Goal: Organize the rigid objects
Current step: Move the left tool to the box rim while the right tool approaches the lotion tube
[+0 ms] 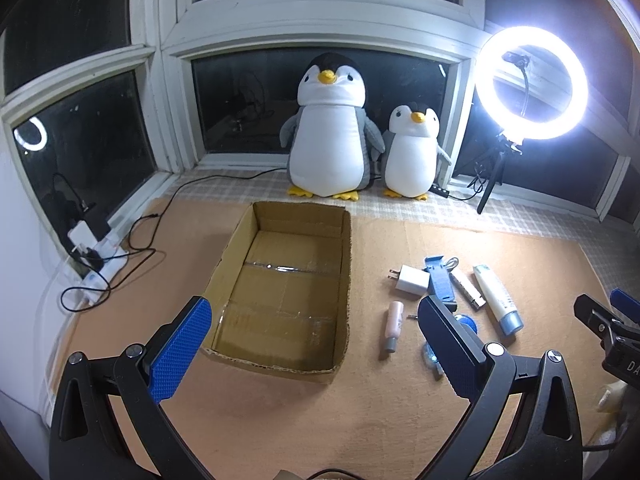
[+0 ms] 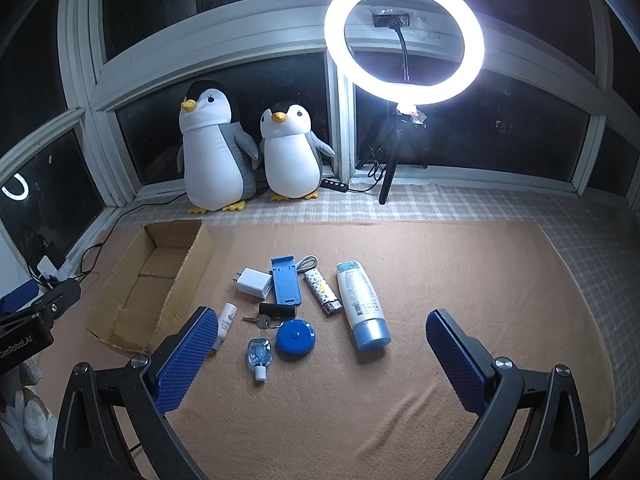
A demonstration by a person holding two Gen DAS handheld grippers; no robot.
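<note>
Both claws hung spread wide and empty above the orange mat [image 2: 460, 264]: the left gripper [image 1: 316, 354] before the cardboard box [image 1: 228, 256], the right gripper [image 2: 322, 354] before the loose items. Nearest to the right of the box lay a small clear sanitizer bottle [image 2: 259, 356], a round blue tape measure [image 2: 295, 338], a pink tube [image 2: 226, 322] and keys [image 2: 262, 321]. Farther right of the box lay a white lotion tube [image 2: 362, 304], its label print too small to read, a patterned lighter [image 2: 322, 291], a blue phone stand [image 2: 285, 282] and a white charger plug [image 2: 253, 283]. The box stood open and empty. Beyond it sat two plush penguins [image 2: 216, 156] and a ring light [image 2: 404, 36].
</note>
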